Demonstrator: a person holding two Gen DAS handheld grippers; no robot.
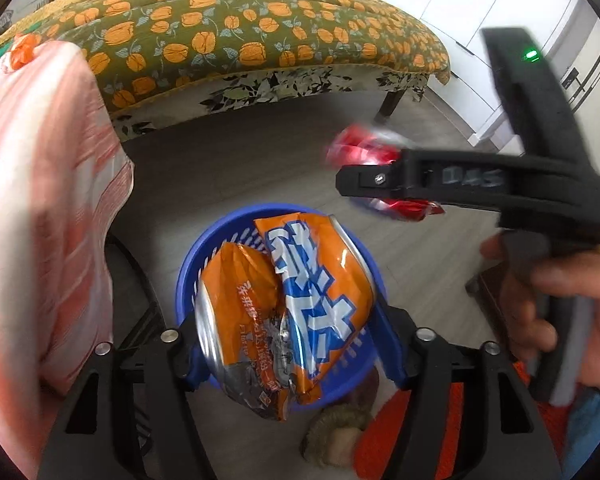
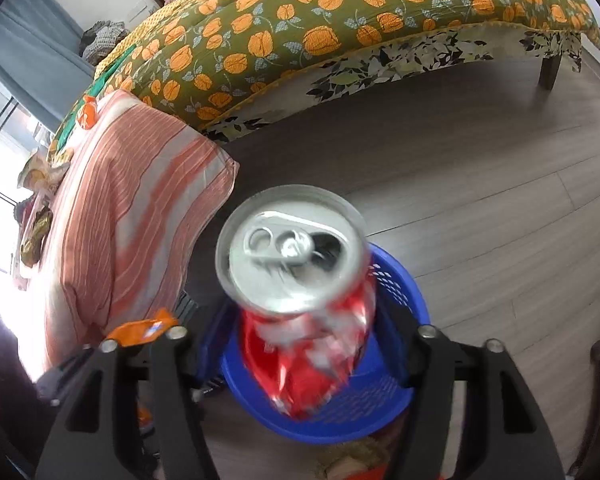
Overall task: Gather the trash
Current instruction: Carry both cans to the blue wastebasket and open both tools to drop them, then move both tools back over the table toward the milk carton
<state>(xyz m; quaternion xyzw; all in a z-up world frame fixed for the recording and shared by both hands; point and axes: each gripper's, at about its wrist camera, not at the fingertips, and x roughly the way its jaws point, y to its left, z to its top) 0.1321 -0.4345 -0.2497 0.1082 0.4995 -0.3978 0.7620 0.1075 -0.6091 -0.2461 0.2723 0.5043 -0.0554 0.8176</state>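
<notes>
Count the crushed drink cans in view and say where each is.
2. The orange can sits between the left gripper fingers; the red can between the right gripper fingers. Both are above the blue basket; others may be hidden.

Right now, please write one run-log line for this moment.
left tool: orange can between pads | right tool: red can between pads | both over blue basket | grip: unclear
</notes>
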